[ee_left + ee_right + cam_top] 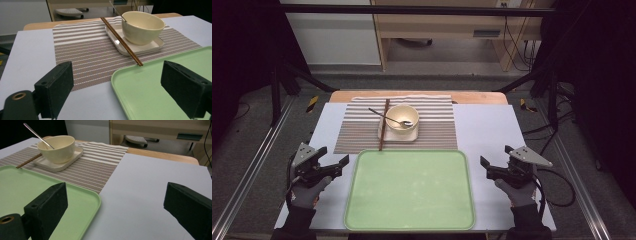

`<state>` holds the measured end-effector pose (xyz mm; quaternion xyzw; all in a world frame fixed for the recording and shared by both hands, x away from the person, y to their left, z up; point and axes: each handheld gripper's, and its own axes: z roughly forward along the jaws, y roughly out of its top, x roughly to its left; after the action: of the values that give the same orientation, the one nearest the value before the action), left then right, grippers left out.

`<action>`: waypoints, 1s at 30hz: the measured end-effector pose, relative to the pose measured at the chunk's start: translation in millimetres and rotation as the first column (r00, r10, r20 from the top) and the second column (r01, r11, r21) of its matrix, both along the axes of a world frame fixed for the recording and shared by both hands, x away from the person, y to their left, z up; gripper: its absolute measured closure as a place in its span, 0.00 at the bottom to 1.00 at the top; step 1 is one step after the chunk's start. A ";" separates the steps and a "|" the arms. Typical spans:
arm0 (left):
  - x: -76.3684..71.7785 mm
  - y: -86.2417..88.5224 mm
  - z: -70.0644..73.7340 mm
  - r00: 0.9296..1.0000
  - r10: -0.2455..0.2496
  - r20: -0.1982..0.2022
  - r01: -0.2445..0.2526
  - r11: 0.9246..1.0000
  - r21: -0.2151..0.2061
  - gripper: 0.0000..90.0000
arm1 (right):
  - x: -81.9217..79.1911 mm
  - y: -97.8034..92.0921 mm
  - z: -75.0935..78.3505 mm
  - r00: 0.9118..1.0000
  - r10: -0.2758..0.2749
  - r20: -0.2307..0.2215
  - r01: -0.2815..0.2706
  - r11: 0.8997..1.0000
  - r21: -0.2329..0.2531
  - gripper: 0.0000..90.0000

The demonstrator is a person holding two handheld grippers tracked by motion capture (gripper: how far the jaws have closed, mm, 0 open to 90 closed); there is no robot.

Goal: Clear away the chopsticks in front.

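A cream bowl (402, 117) stands on a white square plate (398, 134) on a striped placemat (362, 130) at the far middle of the table. A metal spoon (387, 118) leans in the bowl, handle to the left. Brown chopsticks (384, 125) rest across the plate's left edge. An empty green tray (409, 190) lies in front. My left gripper (334, 155) is open, left of the tray. Right of the tray, my right gripper (495, 155) is open too. The left gripper view has the bowl (142, 27), chopsticks (122, 42) and tray (150, 95) beyond the jaws.
A white board (487, 130) covers the table, with bare strips on both sides of the tray. The table's wooden back edge (477, 97) shows behind the placemat. A wooden desk (437, 25) and cables stand on the floor beyond.
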<state>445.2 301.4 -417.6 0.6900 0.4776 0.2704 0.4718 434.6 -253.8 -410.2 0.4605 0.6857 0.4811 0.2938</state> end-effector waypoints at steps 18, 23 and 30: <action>27.4 -27.5 12.0 0.999 -0.031 0.009 0.031 0.999 0.024 0.14 | 1.1 4.6 0.4 1.000 0.012 -0.008 -0.012 1.000 0.004 0.06; 38.1 -28.7 18.9 1.000 -0.021 0.020 0.021 1.000 0.005 0.15 | 2.0 4.8 -0.5 1.000 0.013 -0.016 -0.013 1.000 -0.001 0.07; 60.0 -39.5 24.5 1.000 -0.018 0.024 0.018 1.000 0.004 0.16 | 3.3 4.9 -1.3 1.000 0.003 -0.022 -0.003 1.000 -0.001 0.07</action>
<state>505.1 261.8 -393.1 0.6920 0.4651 0.2753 0.4787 437.8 -248.9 -411.5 0.4647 0.6897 0.4761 0.2858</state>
